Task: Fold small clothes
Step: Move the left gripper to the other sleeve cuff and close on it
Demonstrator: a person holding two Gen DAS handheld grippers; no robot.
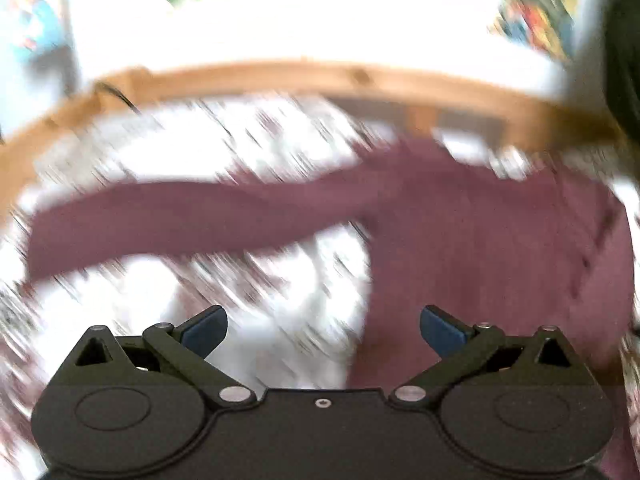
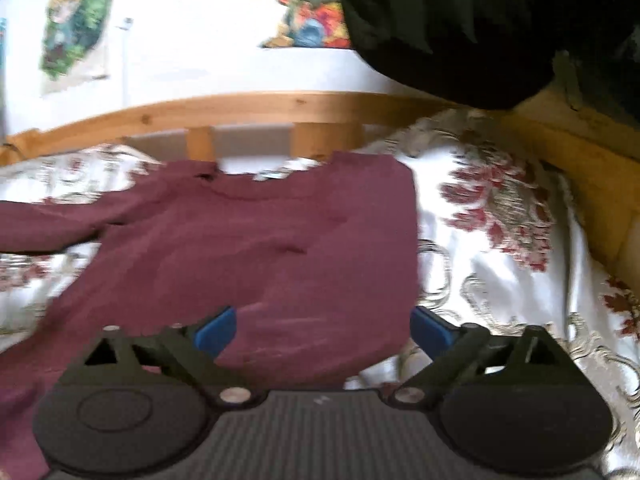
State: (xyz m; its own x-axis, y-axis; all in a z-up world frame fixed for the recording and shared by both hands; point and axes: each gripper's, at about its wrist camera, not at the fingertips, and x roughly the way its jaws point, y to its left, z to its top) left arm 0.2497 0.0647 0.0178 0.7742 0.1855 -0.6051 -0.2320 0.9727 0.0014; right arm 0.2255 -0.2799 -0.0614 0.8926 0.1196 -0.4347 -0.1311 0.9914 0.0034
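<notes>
A maroon long-sleeved top (image 2: pixel 260 240) lies flat on a white bedspread with red flowers, its neck toward the headboard. Its right side looks folded in to a straight edge. In the blurred left wrist view the top (image 1: pixel 480 240) fills the right, with one sleeve (image 1: pixel 180 220) stretched out to the left. My left gripper (image 1: pixel 323 330) is open and empty above the bedspread, just left of the top's body. My right gripper (image 2: pixel 323 330) is open and empty over the top's lower right part.
The bedspread (image 2: pixel 500 280) covers a bed with a wooden headboard (image 2: pixel 260 108) at the back and a wooden side rail (image 2: pixel 592 176) on the right. A dark garment (image 2: pixel 460 20) hangs at upper right. Posters (image 2: pixel 76 20) hang on the white wall.
</notes>
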